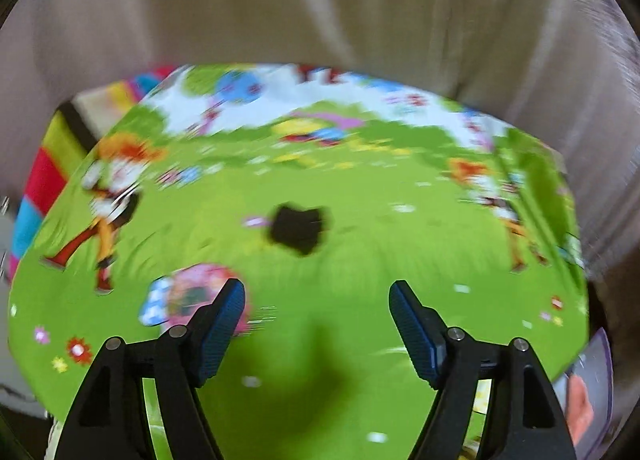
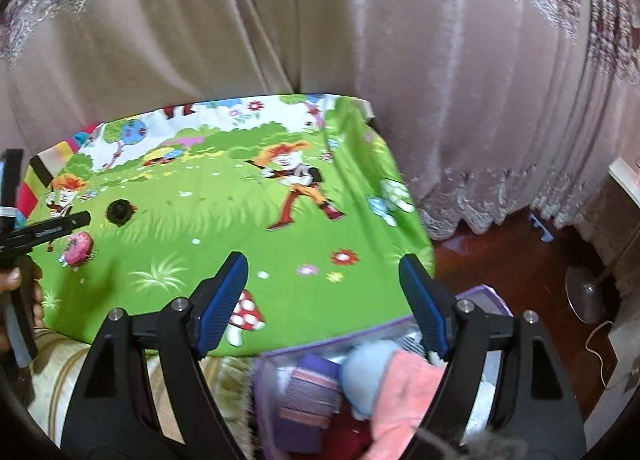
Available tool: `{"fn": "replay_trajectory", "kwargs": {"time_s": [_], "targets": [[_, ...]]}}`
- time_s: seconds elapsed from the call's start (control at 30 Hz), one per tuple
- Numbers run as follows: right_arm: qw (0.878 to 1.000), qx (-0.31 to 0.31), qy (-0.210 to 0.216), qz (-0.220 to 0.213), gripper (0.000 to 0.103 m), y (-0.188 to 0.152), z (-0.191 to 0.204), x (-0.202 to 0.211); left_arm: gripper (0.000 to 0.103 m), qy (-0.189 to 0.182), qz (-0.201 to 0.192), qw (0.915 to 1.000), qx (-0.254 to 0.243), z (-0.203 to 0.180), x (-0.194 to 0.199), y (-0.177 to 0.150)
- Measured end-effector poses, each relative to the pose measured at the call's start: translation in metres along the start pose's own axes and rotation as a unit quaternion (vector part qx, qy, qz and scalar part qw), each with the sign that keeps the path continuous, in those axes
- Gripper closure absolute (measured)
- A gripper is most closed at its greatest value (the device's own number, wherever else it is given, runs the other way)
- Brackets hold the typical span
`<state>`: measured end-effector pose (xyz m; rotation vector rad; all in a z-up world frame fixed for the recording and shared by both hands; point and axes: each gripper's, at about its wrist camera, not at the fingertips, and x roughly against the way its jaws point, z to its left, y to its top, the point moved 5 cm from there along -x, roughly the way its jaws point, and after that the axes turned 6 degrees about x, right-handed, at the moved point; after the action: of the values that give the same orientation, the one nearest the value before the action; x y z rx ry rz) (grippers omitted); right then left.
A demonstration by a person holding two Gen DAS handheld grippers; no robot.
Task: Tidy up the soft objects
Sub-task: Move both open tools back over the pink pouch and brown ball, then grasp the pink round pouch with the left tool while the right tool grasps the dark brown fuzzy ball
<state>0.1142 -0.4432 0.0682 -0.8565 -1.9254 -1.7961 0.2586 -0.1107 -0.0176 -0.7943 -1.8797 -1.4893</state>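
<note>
pale curtains (image 2: 460, 72) hang behind a bench (image 2: 224, 220) under a bright green cartoon cloth. the black soft item (image 2: 119, 213) sits mid-cloth, a pink one (image 2: 79, 249) just beside it. the left gripper (image 1: 316, 324) is spread wide and empty, aimed at the black item. the right gripper (image 2: 322, 302), also wide and empty, hovers near the purple bin (image 2: 476, 296) of soft things. looks like the next pickup: close in and pinch.

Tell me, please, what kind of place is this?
Probably a room in a home: long beige curtains hang behind a cartoon-printed cloth, beside a dark wooden floor and a purple bin of soft things.
</note>
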Motion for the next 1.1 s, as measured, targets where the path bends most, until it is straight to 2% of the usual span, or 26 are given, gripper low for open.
{"fn": "replay_trajectory", "kwargs": {"time_s": [0.13, 0.3, 0.7, 0.8, 0.97, 1.03, 1.1], "targets": [[1.0, 0.023, 0.011, 0.002, 0.022, 0.013, 0.024, -0.008, 0.019, 0.046, 0.011, 0.998, 0.041, 0.042, -0.015, 0.003], [0.999, 0.046, 0.024, 0.001, 0.021, 0.031, 0.052, -0.02, 0.019, 0.062, 0.035, 0.9954, 0.064, 0.064, -0.033, 0.005], [0.99, 0.113, 0.084, -0.002, 0.02, 0.061, 0.143, -0.056, 0.019, 0.089, 0.081, 0.9918, 0.043, 0.074, -0.072, -0.01], [0.988, 0.121, 0.1, 0.0, 0.019, 0.069, 0.161, -0.066, 0.019, 0.085, 0.099, 0.9904, 0.045, 0.076, -0.078, -0.013], [0.983, 0.136, 0.122, 0.007, 0.019, 0.077, 0.192, -0.087, 0.021, 0.095, 0.086, 0.9914, 0.026, 0.075, -0.081, -0.012], [0.981, 0.141, 0.131, 0.01, 0.019, 0.078, 0.205, -0.096, 0.027, 0.095, 0.079, 0.992, 0.026, 0.076, -0.08, -0.012], [0.978, 0.144, 0.149, 0.018, 0.019, 0.077, 0.22, -0.105, 0.028, 0.095, 0.076, 0.9923, 0.022, 0.076, -0.079, -0.012]]}}
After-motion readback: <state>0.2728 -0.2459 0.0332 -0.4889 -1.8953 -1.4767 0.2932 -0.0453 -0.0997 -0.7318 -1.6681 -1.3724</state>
